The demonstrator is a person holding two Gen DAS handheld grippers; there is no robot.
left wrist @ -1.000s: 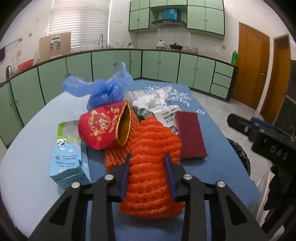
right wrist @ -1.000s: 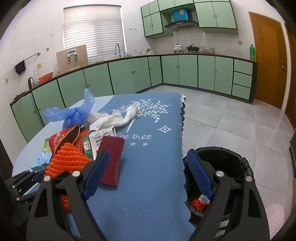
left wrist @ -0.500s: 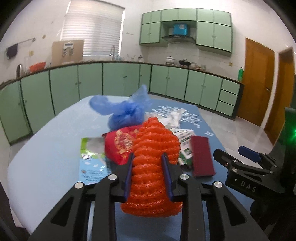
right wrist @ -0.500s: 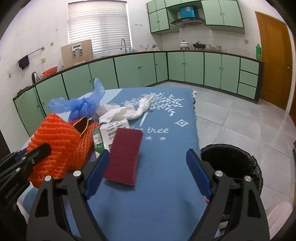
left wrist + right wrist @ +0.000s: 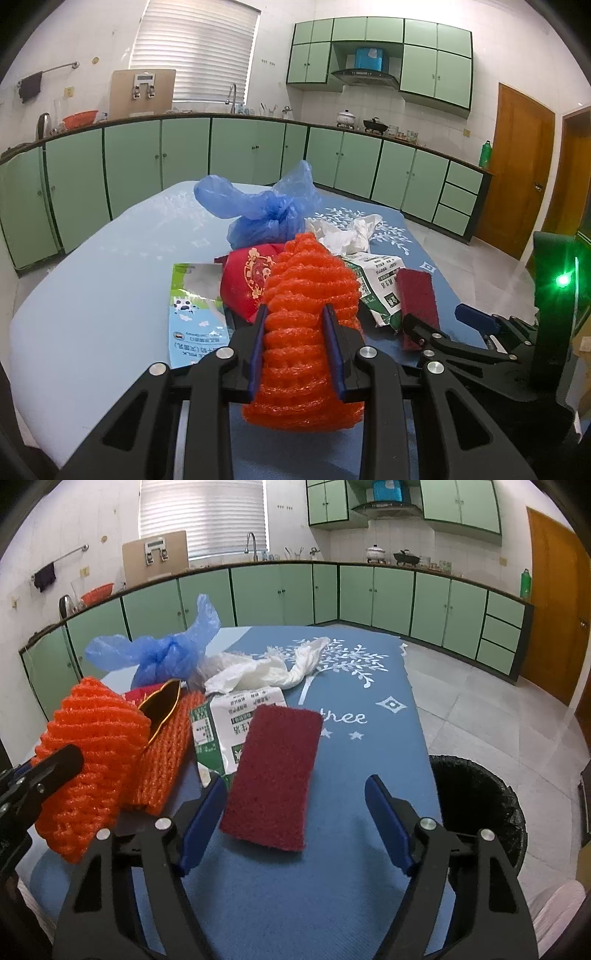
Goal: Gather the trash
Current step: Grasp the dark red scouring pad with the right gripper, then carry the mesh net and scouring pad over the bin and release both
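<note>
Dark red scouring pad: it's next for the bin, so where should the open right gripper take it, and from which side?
The dark red scouring pad lies flat, long axis running away from the right gripper. Probably come from above at its near end and close across the narrow width, one finger on each long edge.

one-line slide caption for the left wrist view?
Left gripper clamps an orange foam net above the trash-strewn blue table, right gripper open alongside.

"thee" fragment (partly covered) on blue tablecloth (image 5: 369, 746); "MILK" upside down on milk carton (image 5: 195, 317).
</note>
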